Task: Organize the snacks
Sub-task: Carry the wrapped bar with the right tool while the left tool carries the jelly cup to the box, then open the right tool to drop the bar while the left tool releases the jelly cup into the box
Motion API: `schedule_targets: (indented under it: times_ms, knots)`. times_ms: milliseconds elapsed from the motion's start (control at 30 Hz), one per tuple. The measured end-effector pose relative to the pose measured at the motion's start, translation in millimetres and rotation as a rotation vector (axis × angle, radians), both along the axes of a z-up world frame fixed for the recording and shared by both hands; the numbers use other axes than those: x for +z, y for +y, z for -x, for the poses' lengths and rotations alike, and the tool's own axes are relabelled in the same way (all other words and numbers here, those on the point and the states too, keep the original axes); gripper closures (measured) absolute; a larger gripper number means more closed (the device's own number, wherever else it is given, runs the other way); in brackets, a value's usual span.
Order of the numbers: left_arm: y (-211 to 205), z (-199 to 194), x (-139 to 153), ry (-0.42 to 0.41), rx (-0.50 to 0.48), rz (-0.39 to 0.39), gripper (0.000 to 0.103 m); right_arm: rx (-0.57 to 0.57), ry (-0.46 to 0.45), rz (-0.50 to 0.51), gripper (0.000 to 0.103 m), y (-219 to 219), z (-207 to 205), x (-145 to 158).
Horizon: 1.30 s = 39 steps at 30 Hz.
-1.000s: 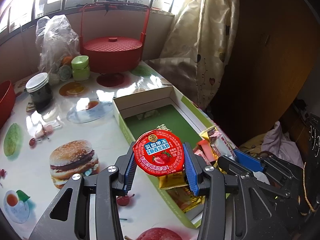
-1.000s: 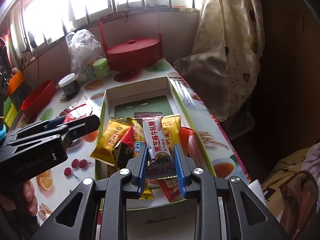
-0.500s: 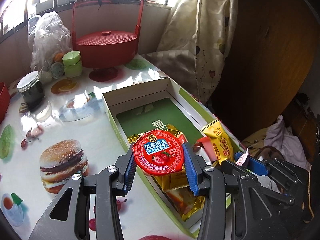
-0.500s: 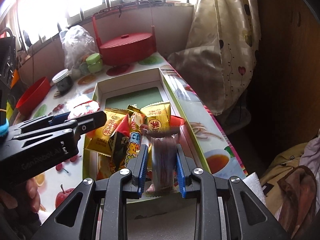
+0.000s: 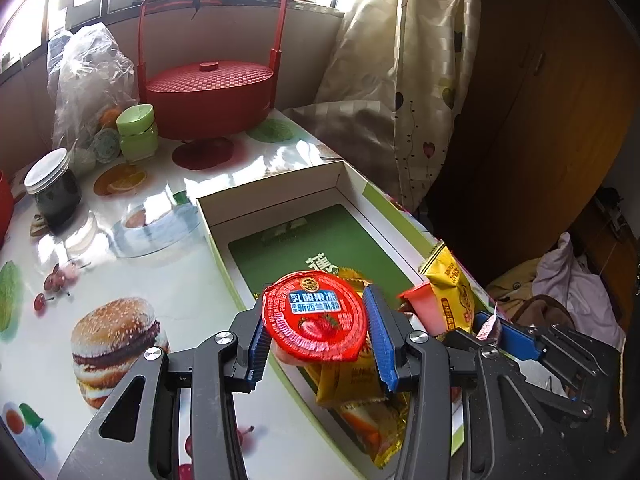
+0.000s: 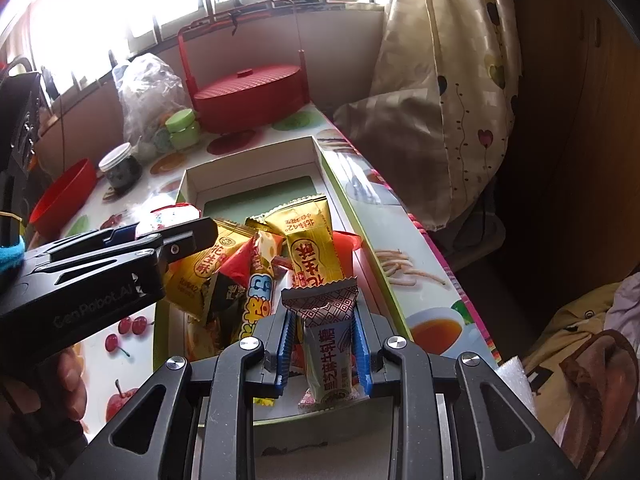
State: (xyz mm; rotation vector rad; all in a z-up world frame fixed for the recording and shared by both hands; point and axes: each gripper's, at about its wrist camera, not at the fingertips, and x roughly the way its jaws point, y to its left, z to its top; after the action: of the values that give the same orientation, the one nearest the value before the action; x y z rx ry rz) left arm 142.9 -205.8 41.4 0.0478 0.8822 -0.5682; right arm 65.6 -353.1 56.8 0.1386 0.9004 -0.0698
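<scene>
A jelly cup [image 5: 316,316] with a red strawberry lid sits between the blue pads of my left gripper [image 5: 316,332], which is shut on it above the near left wall of a white and green cardboard box [image 5: 280,196]. My right gripper [image 6: 322,340] is shut on a pale nougat candy bar [image 6: 326,348] with brown crimped ends, over the box's near end [image 6: 248,164]. Several snack packets [image 6: 312,240], mostly yellow, lie piled in the near half of the box. The far half shows its green floor. The left gripper [image 6: 160,240] reaches in from the left.
A red lidded basket [image 5: 208,96] with a tall handle stands at the back, beside a plastic bag [image 5: 88,76], a green jar [image 5: 138,132] and a dark jar [image 5: 52,188]. A red bowl [image 6: 64,200] is at the left. A curtain [image 5: 400,60] hangs past the table's right edge.
My left gripper has carried the jelly cup to the right, from beside the box to over its near left wall. The candy bar has turned in the right gripper and now shows its pale side.
</scene>
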Motion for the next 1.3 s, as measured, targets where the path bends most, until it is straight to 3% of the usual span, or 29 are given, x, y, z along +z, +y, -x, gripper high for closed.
schedule_targets:
  times_ms: [733,1067,1167,1300]
  knots:
    - [-9.3,-14.1,-9.1,0.006,0.041,-0.051,0.056,0.004,-0.016,-0.032,0.077,-6.3,-24.3,-7.8]
    - [-8.0,-12.0,-6.3,0.007,0.046,-0.044,0.052,0.005,-0.028,-0.031,0.064,-6.8,-23.4,-6.2]
    - [-7.6,-9.7,-3.9,0.005,0.042,-0.039,0.044,0.002,-0.028,-0.025,0.061,-6.4,-22.9,-5.9]
    - [-5.4,-4.3,2.9,-0.005,0.041,-0.033,0.044,-0.001,-0.037,-0.024,0.058,-6.6,-18.9,-2.8]
